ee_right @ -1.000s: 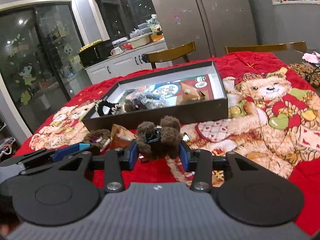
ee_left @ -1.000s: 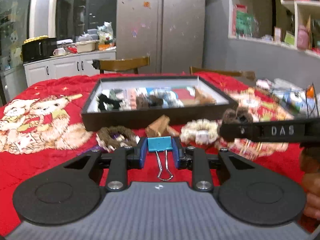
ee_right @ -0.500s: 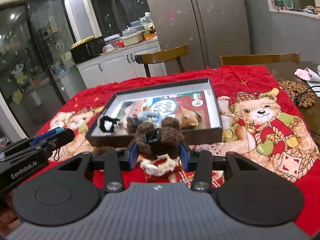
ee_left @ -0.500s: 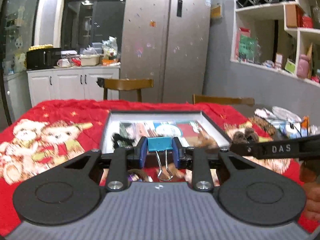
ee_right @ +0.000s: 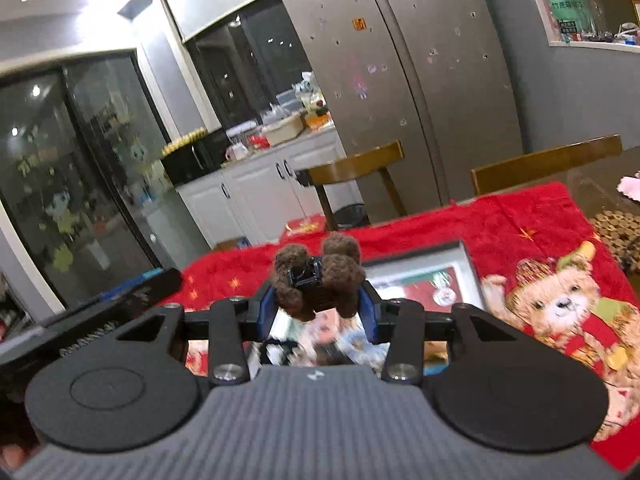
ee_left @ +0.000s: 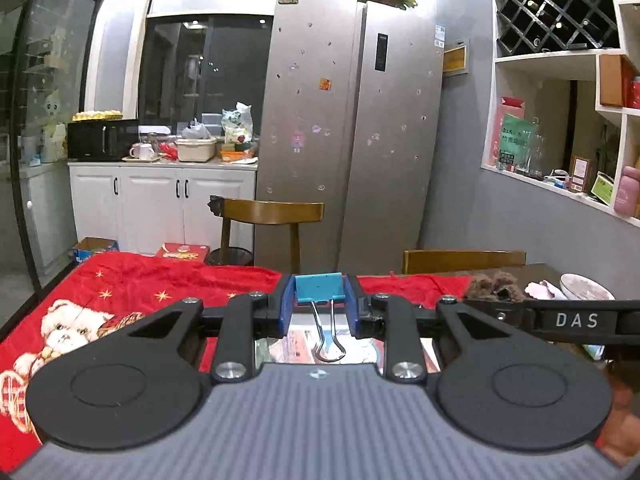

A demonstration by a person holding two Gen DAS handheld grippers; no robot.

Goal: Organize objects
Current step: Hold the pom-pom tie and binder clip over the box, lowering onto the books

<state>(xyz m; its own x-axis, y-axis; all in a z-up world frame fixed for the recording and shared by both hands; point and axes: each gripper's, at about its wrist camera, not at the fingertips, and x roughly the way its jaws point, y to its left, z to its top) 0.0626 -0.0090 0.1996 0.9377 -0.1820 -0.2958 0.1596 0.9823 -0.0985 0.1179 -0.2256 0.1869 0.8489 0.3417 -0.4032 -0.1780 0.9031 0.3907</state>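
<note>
Clip [ee_left: 319,289] pinched between fingers [ee_left: 283,307] — handles trailing.

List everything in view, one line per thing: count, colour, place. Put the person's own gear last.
binder clip: one, blue with silver wire handles, clamped in the left tool.
fuzzy hair clip: one, brown with a black clasp, clamped in the right tool.
tray: one, dark rim with a printed floor, on the blanket below both tools.
blanket: one, red with bear prints, covering the table.
chairs: two, wooden, at the table's far side.
fridge: one, silver, behind the chairs.
cabinet: one, white, left of the fridge, cluttered top.
microwave: one, black, on the cabinet.
left tool: shut on the binder clip.
right tool: shut on the hair clip.
</note>
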